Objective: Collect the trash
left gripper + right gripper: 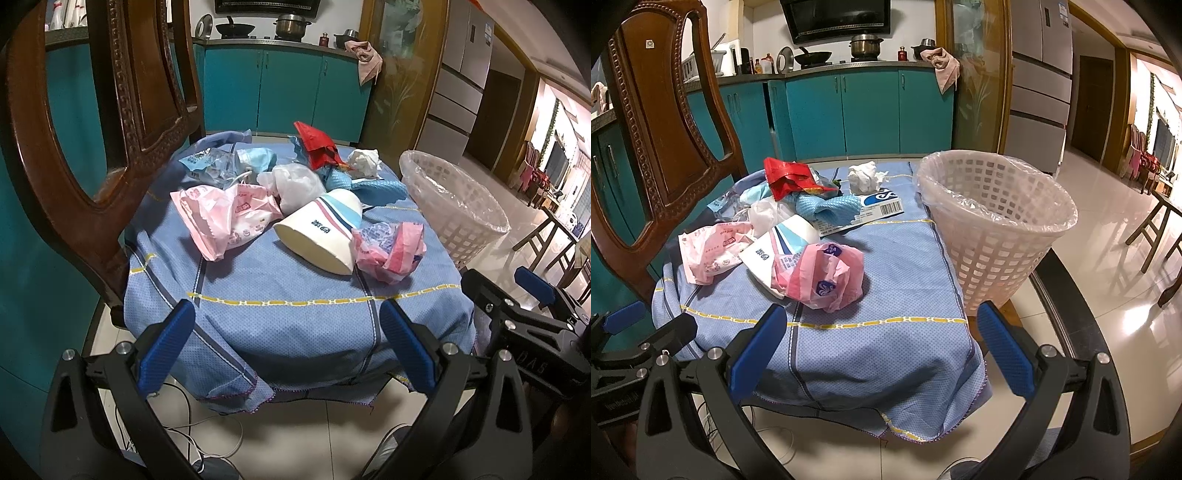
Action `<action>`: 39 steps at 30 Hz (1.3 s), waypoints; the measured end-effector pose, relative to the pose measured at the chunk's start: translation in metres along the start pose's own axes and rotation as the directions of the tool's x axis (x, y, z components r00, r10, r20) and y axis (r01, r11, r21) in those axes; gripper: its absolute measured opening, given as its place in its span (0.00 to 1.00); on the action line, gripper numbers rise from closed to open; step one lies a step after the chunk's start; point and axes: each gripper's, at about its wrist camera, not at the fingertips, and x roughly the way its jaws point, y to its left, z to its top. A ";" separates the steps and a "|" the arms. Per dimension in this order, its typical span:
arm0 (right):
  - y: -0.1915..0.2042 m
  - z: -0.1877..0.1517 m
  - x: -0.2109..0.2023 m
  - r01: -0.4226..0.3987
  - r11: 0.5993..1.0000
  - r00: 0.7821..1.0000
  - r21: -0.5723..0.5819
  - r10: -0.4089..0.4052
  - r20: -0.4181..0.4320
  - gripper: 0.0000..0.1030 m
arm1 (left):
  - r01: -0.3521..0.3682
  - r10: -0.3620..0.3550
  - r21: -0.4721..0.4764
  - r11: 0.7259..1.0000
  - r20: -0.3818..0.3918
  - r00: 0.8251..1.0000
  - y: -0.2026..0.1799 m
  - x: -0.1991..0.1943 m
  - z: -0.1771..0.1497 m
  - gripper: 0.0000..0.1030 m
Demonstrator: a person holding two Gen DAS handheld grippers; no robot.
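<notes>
Nearby, crinkled pink bag [827, 277]; lattice plastic basket [997, 236].

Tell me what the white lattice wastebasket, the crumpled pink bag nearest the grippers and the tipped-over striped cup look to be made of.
White lattice wastebasket: rigid moulded plastic, matte, with a regular grid of holes; a glossy clear film liner folds over its rim. Crumpled pink bag: thin plastic film, judging by its sharp creases and slight sheen. Tipped-over striped cup: probably coated paper, with a printed matte wall and a cream inside.
</notes>
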 end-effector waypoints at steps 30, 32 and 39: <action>-0.001 0.001 0.000 0.002 1.000 1.000 0.002 -0.002 -0.001 0.97 | 0.005 -0.005 -0.002 1.000 -0.010 1.000 0.006 0.003 0.003 0.96; -0.001 0.001 0.000 0.001 1.000 1.000 0.003 -0.001 -0.002 0.97 | 0.006 -0.006 -0.002 1.000 -0.011 1.000 0.007 0.003 0.004 0.96; -0.001 0.001 0.000 -0.004 1.000 1.000 0.005 0.004 -0.002 0.97 | 0.006 -0.007 -0.004 1.000 -0.012 1.000 0.005 0.002 0.003 0.96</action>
